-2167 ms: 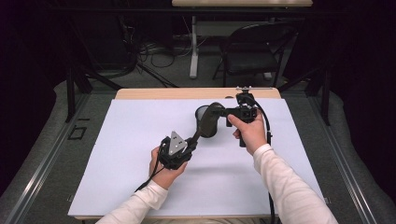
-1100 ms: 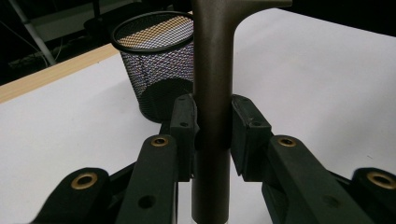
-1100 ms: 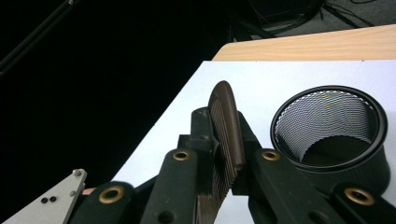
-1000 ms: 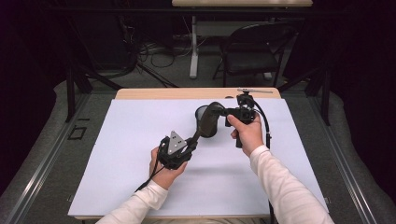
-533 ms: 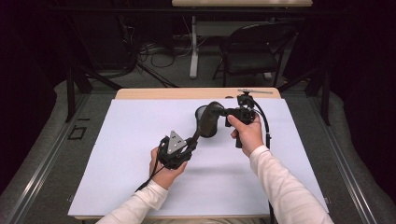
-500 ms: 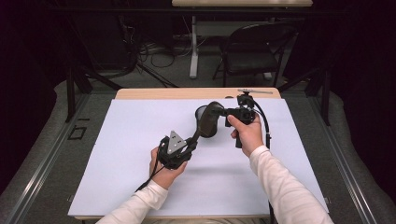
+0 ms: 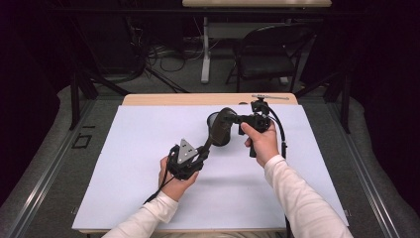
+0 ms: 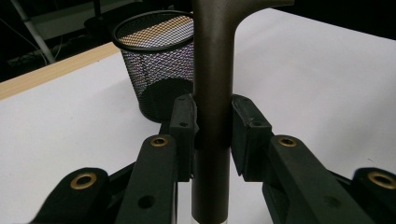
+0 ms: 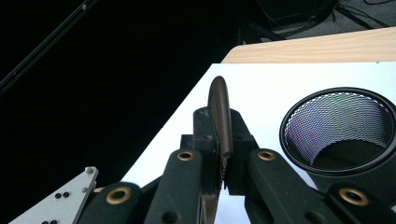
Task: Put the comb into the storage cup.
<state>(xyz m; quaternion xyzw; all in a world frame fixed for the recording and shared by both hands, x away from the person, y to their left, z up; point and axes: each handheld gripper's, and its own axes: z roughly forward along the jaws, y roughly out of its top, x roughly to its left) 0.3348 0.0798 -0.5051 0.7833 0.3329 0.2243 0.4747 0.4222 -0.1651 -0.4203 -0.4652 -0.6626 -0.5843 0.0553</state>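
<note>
Dim room, white-covered table (image 7: 124, 188). One mesh cup (image 7: 220, 130) standing toward the far edge. One dark spatula (image 7: 216, 130) held above it, both ends clamped: left hand-held gripper (image 7: 203, 151) closed on the handle, right hand-held gripper (image 7: 238, 119) closed on the blade. Likely risks: uneven pulling twisting the spatula loose, or the spatula knocking the cup over. Two grippers in all.

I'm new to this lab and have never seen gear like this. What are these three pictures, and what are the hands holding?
A person at a table covered in white holds a hand-operated gripper in each hand. The high view looks down from above; the other two come from cameras riding on each gripper. The left gripper is shut on the handle of a dark spatula. The right gripper is shut on its flat blade end. A black mesh cup stands on the table just behind.
</note>
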